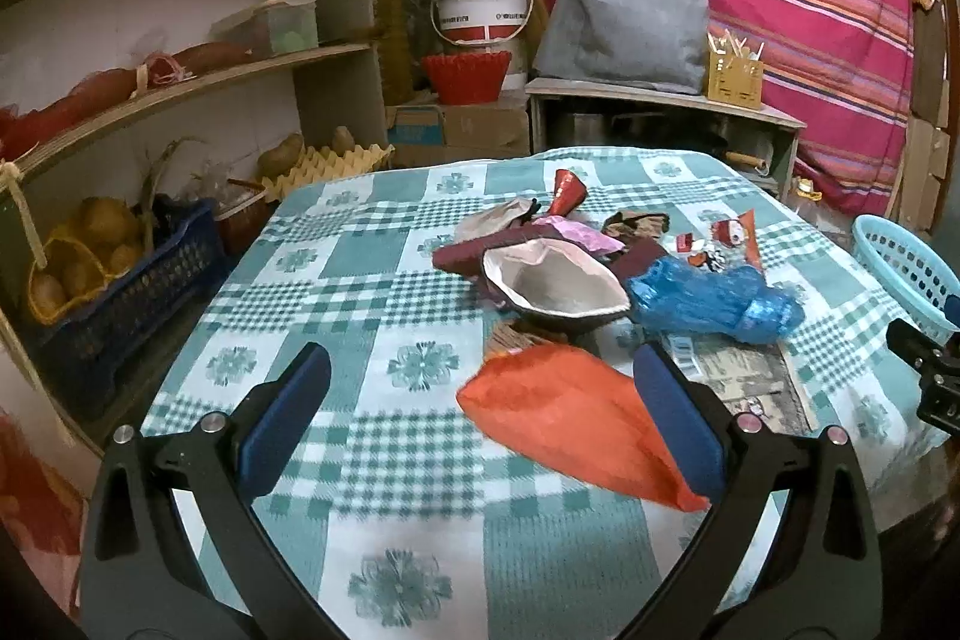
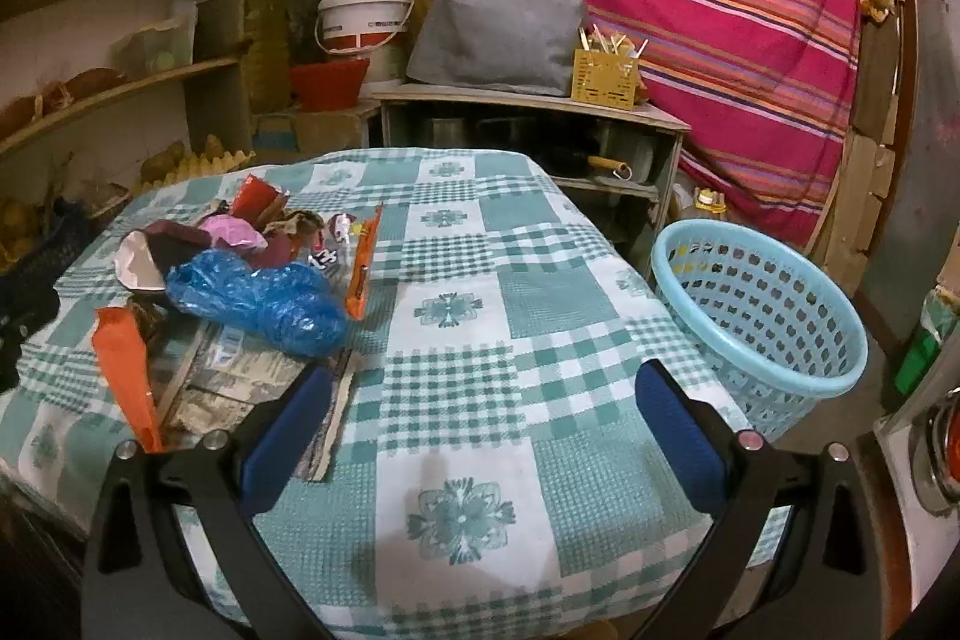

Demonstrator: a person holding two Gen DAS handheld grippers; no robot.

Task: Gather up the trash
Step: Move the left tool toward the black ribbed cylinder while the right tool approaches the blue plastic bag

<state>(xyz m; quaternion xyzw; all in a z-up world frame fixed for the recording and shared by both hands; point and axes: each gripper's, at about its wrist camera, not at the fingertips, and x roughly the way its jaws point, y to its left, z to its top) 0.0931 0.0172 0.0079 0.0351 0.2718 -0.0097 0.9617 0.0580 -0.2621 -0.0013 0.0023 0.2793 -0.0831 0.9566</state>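
A pile of trash lies on the green checked tablecloth [image 1: 372, 466]: an orange wrapper [image 1: 564, 418], an open maroon pouch with a white lining [image 1: 558, 286], a crumpled blue plastic bag [image 1: 708, 301], a red foil piece [image 1: 567, 190] and a printed paper [image 1: 744, 382]. My left gripper [image 1: 480, 412] is open and empty, its right finger beside the orange wrapper. My right gripper [image 2: 483, 430] is open and empty over the cloth [image 2: 468, 400], right of the blue bag [image 2: 264, 301], the orange wrapper [image 2: 123, 370] and the paper [image 2: 240, 388]. A light blue basket [image 2: 762, 328] stands right of the table.
Shelves [image 1: 180, 82] with a crate of potatoes [image 1: 108, 280] stand to the left. A white bucket [image 1: 480, 10], a pot and a red bowl are behind the table, next to a low cabinet [image 2: 528, 112] with a grey cushion. A striped pink cloth [image 2: 690, 10] hangs behind.
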